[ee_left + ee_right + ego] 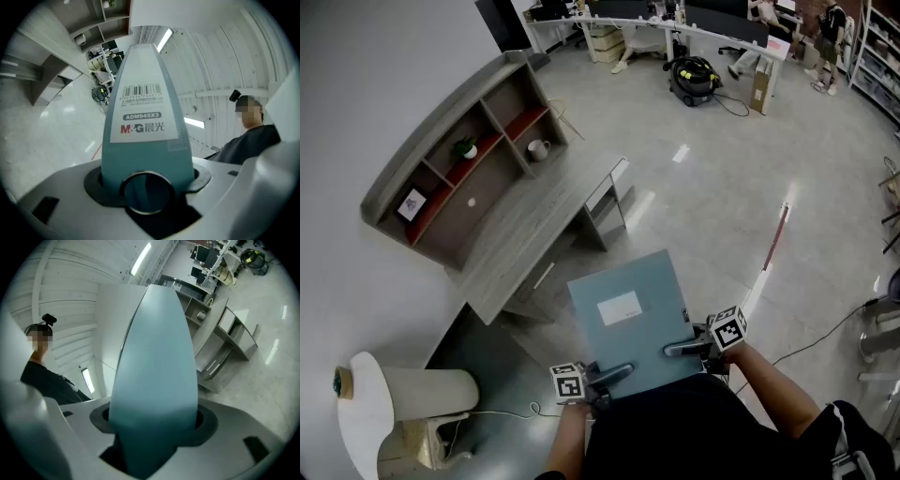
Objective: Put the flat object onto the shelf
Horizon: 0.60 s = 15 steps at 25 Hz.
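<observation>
file box [628, 323], pale blue-grey, sits in the lower centre of the head view. it is held level with its broad face up, and a white label shows on that face. left gripper [612, 374] bites the box's near edge at the lower left, and right gripper [680, 349] bites the same near edge further right. each gripper's marker cube sits outboard of its jaws.

in the left gripper view the jaws are clenched on the box's narrow spine. the spine rises straight up the middle of the frame, with a round finger hole low down and a barcode sticker with print above it. in the right gripper view the jaws are likewise clamped on the box, and here a plain blue edge fills the centre of the frame.

the shelf [441, 141] is in the upper left of the head view, well apart from the box. it is grey with red inner panels and stands on the back of a grey desk [525, 234] against the white wall. its compartments hold a small potted plant [467, 147], a white mug [538, 148] and a small framed card [412, 203]. a drawer unit [605, 202] stands under the desk's right end. the grey floor [750, 187] lies between the box and the desk. a vacuum cleaner [694, 78] stands on the floor at top centre.
</observation>
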### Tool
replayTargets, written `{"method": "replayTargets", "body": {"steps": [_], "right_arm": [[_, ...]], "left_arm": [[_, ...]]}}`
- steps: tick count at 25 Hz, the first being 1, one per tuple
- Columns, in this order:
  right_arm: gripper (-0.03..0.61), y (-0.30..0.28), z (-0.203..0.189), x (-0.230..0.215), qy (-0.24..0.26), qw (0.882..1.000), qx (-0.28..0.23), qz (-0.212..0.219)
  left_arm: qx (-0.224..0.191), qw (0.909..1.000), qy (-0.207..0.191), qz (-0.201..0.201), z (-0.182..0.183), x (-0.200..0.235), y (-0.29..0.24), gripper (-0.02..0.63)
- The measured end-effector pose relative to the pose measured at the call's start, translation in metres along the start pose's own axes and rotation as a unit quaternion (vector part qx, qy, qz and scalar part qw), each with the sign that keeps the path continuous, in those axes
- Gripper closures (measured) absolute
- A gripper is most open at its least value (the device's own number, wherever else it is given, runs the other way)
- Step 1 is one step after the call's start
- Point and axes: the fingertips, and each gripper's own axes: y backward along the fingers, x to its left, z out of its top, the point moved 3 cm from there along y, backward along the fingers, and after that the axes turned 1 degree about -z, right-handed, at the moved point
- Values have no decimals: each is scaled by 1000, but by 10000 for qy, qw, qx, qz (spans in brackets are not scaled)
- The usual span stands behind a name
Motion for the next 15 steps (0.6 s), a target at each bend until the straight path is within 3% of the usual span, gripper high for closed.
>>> {"method": "replayTargets", "body": {"steps": [15], "right_arm": [[273,29,8,-11,-88,9999,-71,121]], "left_arm": [[47,9999,108,48,4,5,-32,318]]}}
